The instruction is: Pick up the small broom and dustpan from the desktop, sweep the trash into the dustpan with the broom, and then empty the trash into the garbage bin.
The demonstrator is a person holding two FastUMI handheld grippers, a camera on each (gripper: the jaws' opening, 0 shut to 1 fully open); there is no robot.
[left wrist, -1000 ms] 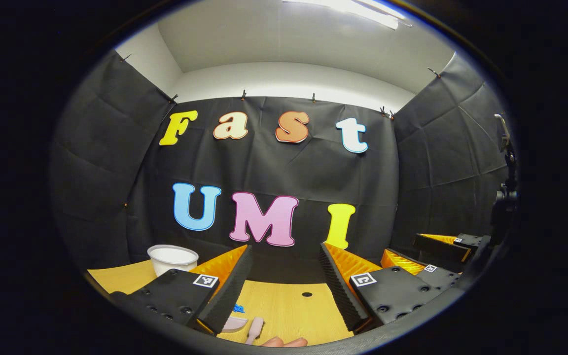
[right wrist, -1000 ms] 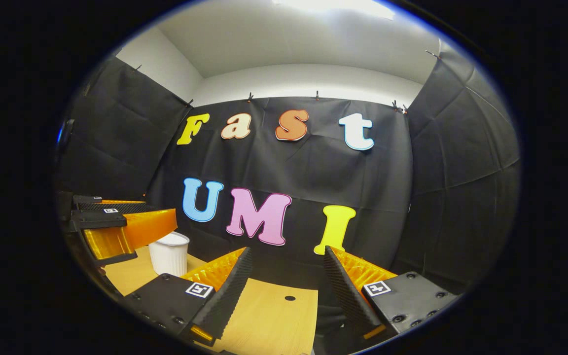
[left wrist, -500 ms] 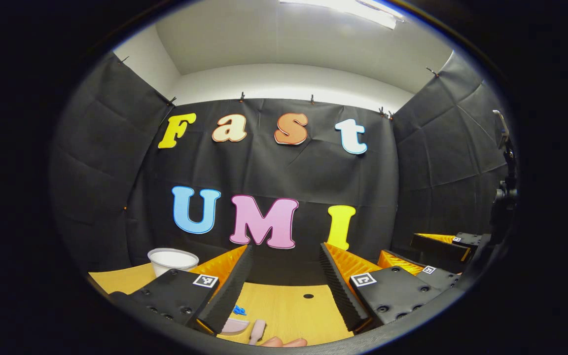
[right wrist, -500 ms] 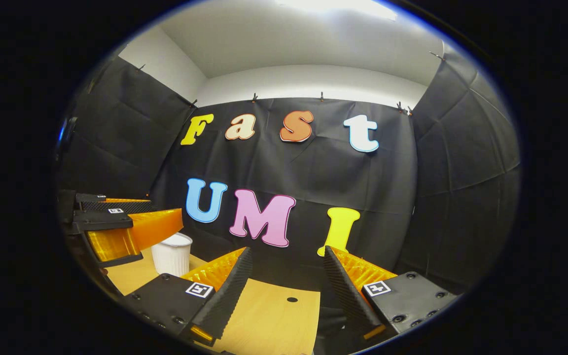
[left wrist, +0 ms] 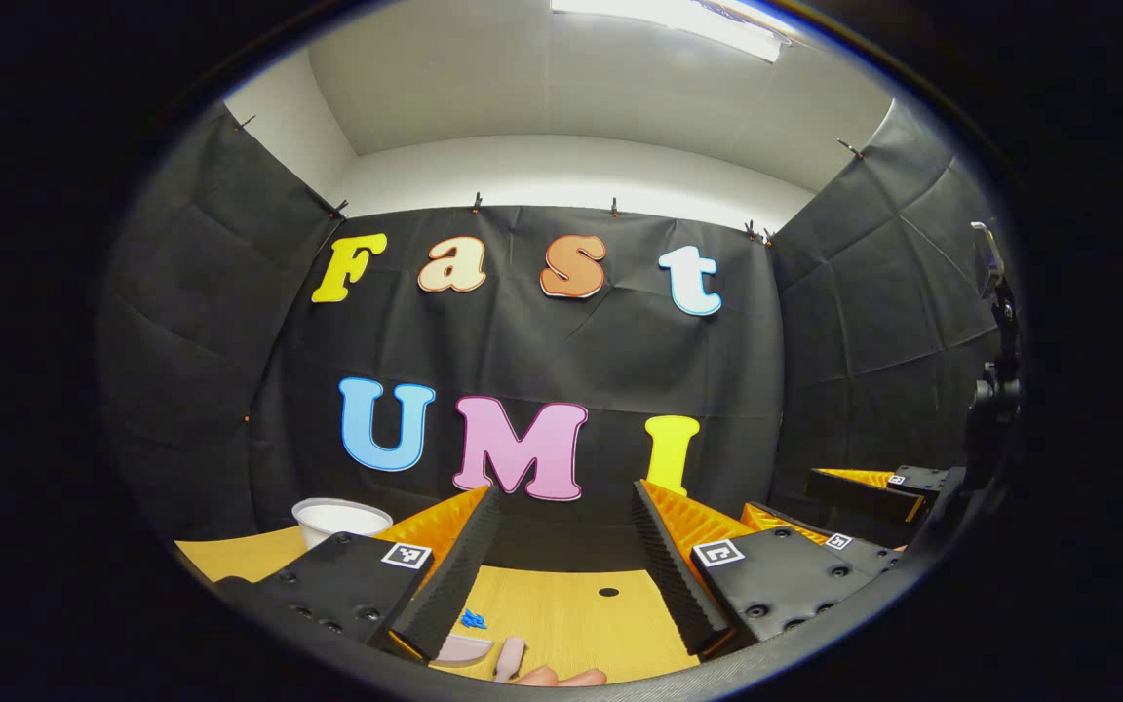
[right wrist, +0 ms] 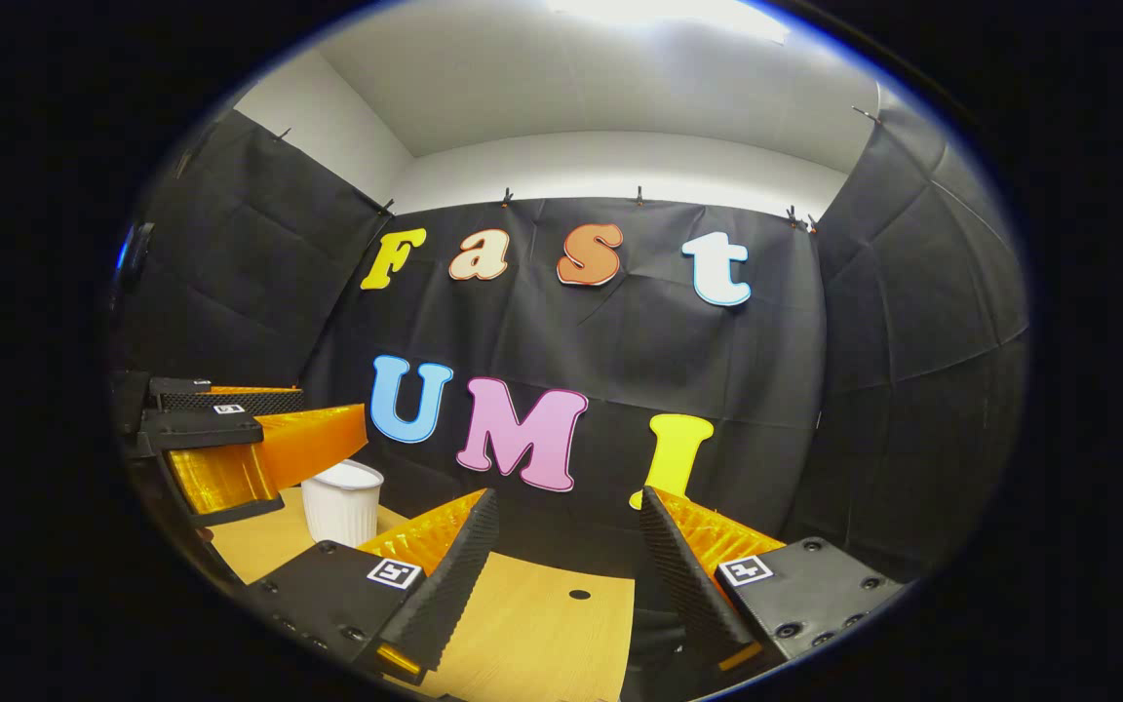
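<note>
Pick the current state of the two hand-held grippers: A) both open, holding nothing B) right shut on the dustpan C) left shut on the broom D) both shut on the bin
A: the left hand-held gripper and the right hand-held gripper both show wide, empty gaps between their fingers, above the wooden desktop.

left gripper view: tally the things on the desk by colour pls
white: 1, the bin
blue: 1, a scrap of trash
pale pink: 2, the dustpan and the broom handle
total: 4
</note>
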